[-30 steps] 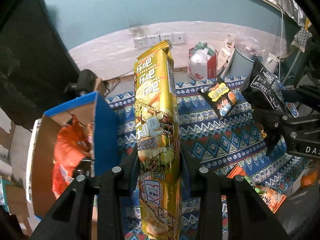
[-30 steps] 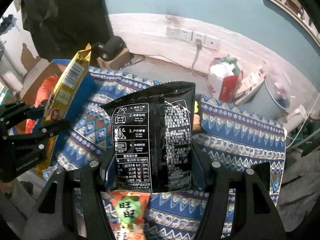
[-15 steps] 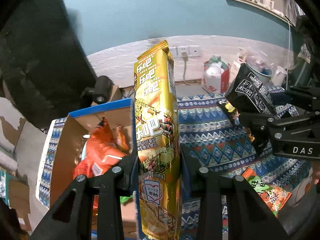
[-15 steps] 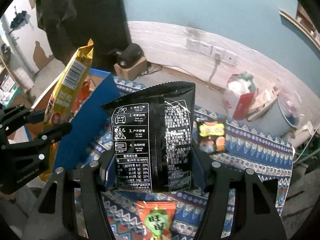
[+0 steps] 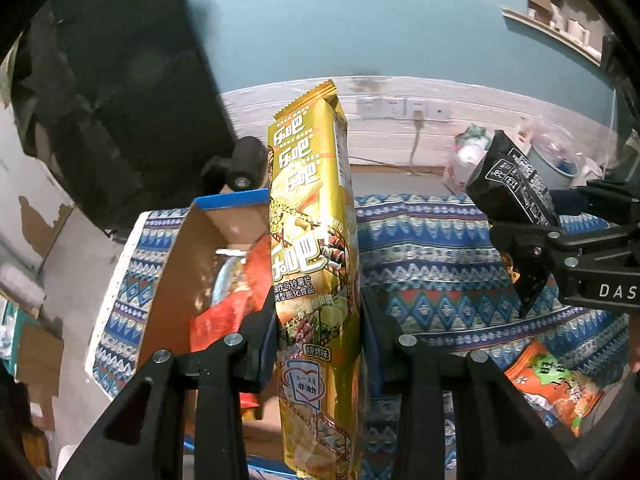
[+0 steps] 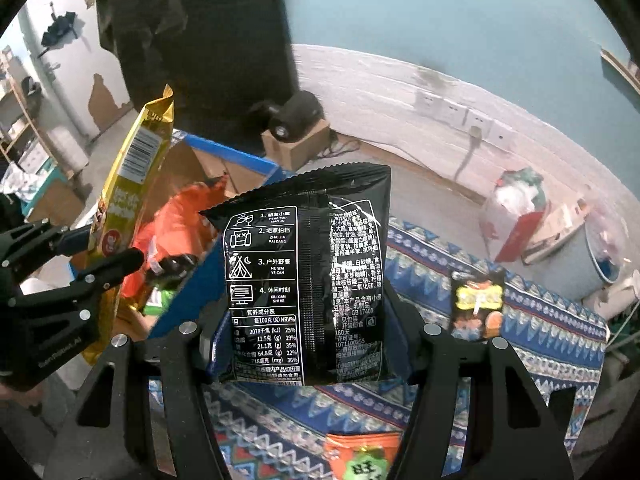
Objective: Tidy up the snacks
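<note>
The left gripper (image 5: 318, 344) clamps a tall gold bag (image 5: 312, 264), upright, with a box (image 5: 176, 264) just left of it. The right gripper (image 6: 310, 344) pinches a black bag (image 6: 308, 280) showing white print.

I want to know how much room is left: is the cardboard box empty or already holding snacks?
Already holding snacks: the open cardboard box shows orange packets inside. How full it is cannot be told.

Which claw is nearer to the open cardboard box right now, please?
Left. The left claw holds the gold snack pack over the cardboard box; the right claw, gripping the black bag, sits beside it.
</note>
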Demonstrator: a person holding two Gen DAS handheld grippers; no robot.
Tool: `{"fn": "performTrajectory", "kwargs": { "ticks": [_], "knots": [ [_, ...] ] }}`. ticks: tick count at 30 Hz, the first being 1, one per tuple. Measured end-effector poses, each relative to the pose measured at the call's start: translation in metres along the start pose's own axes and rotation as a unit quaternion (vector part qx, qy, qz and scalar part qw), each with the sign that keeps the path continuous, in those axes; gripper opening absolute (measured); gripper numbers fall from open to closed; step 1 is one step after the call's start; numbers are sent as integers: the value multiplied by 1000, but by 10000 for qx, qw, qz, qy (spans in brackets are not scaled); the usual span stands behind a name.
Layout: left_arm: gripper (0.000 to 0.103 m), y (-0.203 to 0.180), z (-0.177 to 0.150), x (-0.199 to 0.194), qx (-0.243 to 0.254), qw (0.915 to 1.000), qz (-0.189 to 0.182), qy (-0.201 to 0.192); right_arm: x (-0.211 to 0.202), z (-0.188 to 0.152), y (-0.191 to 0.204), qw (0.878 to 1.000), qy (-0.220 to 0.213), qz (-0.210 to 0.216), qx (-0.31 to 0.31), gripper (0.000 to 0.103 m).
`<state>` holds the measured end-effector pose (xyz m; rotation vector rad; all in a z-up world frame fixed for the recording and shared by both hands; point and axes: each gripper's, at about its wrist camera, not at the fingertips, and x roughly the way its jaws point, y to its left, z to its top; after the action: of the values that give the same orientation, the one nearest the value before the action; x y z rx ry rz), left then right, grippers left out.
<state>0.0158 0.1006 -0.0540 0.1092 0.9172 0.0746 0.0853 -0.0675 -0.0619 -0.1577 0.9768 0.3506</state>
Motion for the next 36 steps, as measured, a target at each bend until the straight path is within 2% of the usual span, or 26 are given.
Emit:
{"fn": "performTrajectory", "kwargs": {
  "ticks": [16, 22, 29, 31, 33, 36],
  "knots": [
    [37, 76, -19, 29, -664, 9966, 356, 346, 33, 29, 55, 9990, 121, 305, -305, 63],
    [37, 99, -26, 45, -742, 9946, 521, 506, 46, 33, 74, 9980, 221, 387, -438, 63],
    [37, 115, -35, 55, -842, 9923, 503, 759, 59, 38, 97, 9964, 331, 491, -604, 63],
    [42, 118, -37, 52, -848, 9915, 571, 811, 63, 39, 104, 9957, 370, 539, -656, 63],
    [55, 121, -38, 47, -843, 9911, 635, 811, 67, 41, 112, 9951, 392, 566, -703, 63],
    [60, 126, -41, 36, -815, 9914, 731, 719, 72, 44, 124, 9940, 421, 659, -768, 63]
  ]
}}
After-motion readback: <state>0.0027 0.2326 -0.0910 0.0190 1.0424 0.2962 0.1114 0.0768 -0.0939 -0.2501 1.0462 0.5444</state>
